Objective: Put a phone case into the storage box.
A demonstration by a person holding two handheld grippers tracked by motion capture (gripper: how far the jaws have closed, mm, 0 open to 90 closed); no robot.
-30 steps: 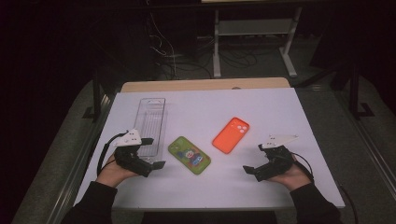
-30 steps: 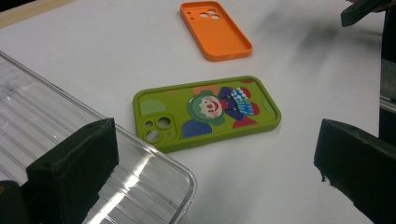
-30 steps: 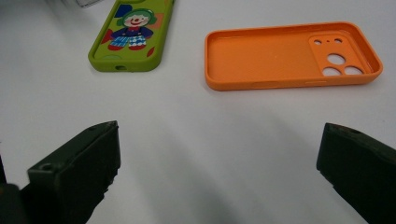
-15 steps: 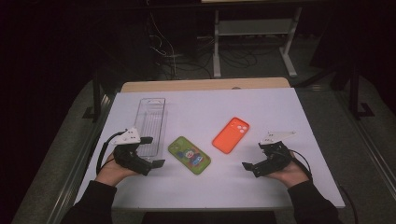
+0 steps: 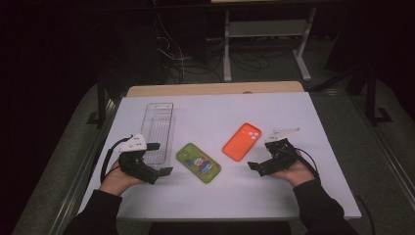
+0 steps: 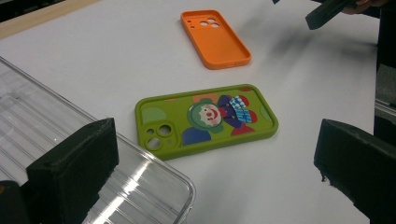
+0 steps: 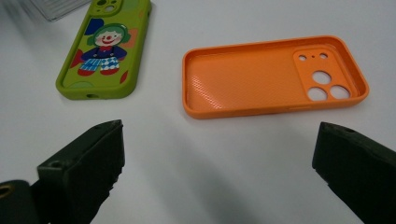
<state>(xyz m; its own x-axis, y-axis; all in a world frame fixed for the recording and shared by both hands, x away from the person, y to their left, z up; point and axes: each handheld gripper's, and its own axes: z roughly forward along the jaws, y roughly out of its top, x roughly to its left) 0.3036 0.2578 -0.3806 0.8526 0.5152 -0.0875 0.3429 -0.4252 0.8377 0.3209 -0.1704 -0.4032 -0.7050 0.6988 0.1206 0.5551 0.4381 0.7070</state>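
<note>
Clear tray (image 6: 70, 154) cut off by left and bottom edges in left gripper view; green case (image 7: 105, 51) top clipped in right gripper view.

bare white table (image 5: 293, 112) lay open ahead of my jaws. the clear tray (image 5: 159, 129) crowded my left side; the green case (image 5: 198, 162) and orange case (image 5: 242, 141) sat between.

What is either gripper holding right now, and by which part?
Nothing is held. The left gripper and the right gripper are both open and empty, apart from the green phone case and the orange phone case.
</note>
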